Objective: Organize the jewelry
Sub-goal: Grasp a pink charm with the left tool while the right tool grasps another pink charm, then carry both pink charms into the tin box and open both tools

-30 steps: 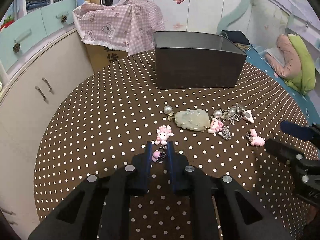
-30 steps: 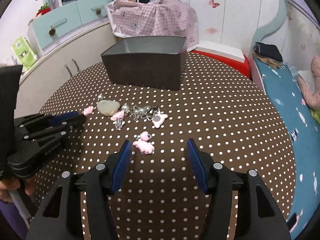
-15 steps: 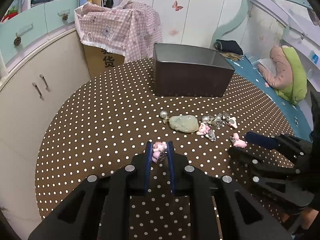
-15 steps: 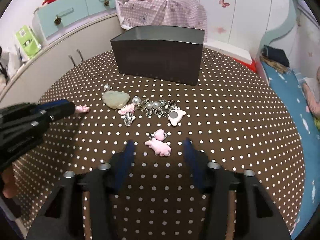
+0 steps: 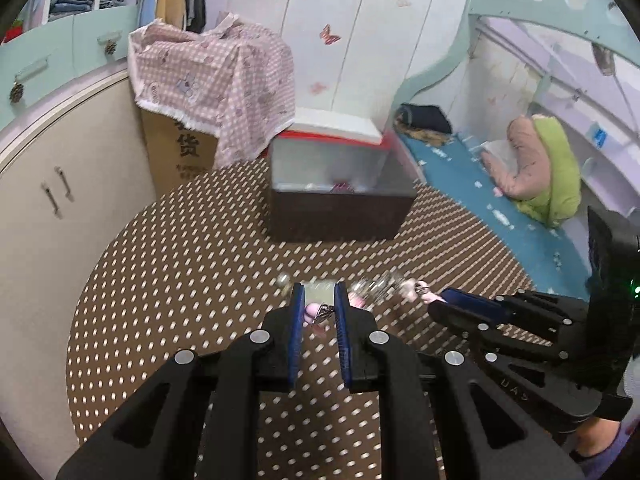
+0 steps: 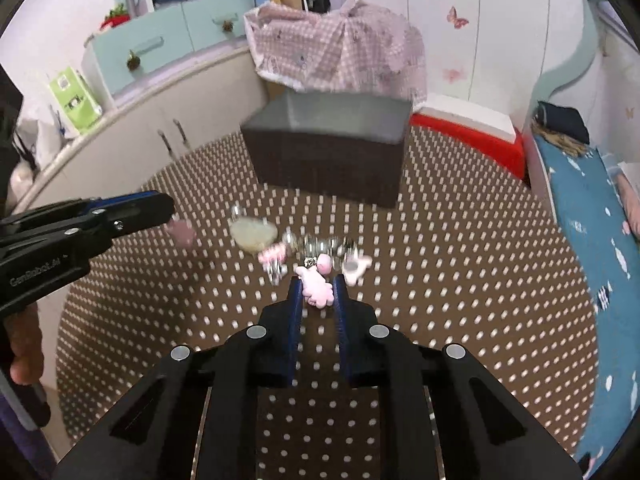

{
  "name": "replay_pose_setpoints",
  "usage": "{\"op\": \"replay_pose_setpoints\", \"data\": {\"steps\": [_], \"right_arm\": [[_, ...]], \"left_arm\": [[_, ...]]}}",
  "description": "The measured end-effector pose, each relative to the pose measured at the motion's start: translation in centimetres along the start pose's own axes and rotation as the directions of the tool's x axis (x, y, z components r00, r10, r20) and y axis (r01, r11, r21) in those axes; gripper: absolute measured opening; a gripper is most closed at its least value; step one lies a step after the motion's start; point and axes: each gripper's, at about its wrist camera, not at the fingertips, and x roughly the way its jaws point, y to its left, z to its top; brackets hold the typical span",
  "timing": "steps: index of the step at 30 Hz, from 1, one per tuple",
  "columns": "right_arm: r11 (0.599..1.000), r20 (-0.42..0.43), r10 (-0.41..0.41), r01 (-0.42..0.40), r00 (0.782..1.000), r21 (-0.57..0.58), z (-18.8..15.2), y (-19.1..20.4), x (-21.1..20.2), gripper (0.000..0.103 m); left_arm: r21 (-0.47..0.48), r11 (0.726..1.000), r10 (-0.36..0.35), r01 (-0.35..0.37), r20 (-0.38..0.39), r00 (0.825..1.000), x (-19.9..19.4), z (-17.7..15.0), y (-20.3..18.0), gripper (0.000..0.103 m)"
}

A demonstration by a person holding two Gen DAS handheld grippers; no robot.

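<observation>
Above the table (image 5: pixel 168 280), both jaws pinch pink charms: left gripper (image 5: pixel 317 312) one (image 5: pixel 316 314), right gripper (image 6: pixel 316 292) another (image 6: pixel 316 290); shallow holds could slip before the box (image 6: pixel 332 160).

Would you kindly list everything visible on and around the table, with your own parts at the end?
storage box: one, dark brown, far side of table.
tablecloth: one, brown with white dots, covers round table.
jade pendant: one, pale green, table centre.
pearl chain cluster: one, silvery, right of the pendant; blurred.
white charm: one, by the cluster's right end.
pink bunny charm: one, pink, between the right tongs' fingers.
pink charm: one, with metal clasp, in the left tongs.
checked cloth: one, pink, draped over a carton behind.
left tongs: black, blue pads, shut.
right tongs: black, blue pads, shut.
</observation>
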Motion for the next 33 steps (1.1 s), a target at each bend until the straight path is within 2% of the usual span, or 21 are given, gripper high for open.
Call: {"op": "replay_pose_setpoints", "data": {"steps": [4, 9, 13, 17, 24, 33], "right_arm": [[1.0, 0.058, 0.002, -0.001, 0.998, -0.008, 2.4, -0.2, -1.6, 0.016], [1.0, 0.113, 0.009, -0.008, 0.994, -0.01, 5.8, -0.8, -2.8, 0.016], [1.0, 0.127, 0.025, -0.026, 0.992, 0.003, 9.0, -1.5, -2.0, 0.016], [0.999, 0.121, 0.038, -0.04, 0.992, 0.017, 11.3, -2.3, -0.6, 0.016], [0.999, 0.055, 0.044, -0.045, 0.998, 0.018, 12.9, -2.9, 3.5, 0.016], [0.999, -0.013, 0.049, -0.049, 0.999, 0.023, 12.2, -3.2, 7.0, 0.016]], "left_arm": [[0.002, 0.999, -0.051, 0.051, 0.03, 0.998, -0.7, 2.6, -0.3, 0.014], [0.009, 0.997, -0.076, 0.075, 0.063, 0.995, -0.8, 6.7, -0.5, 0.014], [-0.003, 0.995, -0.096, 0.097, 0.051, 0.994, 0.4, 9.5, -0.3, 0.014], [-0.032, 0.995, -0.097, 0.097, 0.003, 0.995, 3.0, 11.2, 0.4, 0.014], [-0.068, 0.992, -0.11, 0.105, -0.088, 0.99, 7.8, 11.5, 1.3, 0.014], [-0.075, 0.993, -0.1, 0.089, -0.165, 0.981, 11.6, 10.6, 1.8, 0.014]]}}
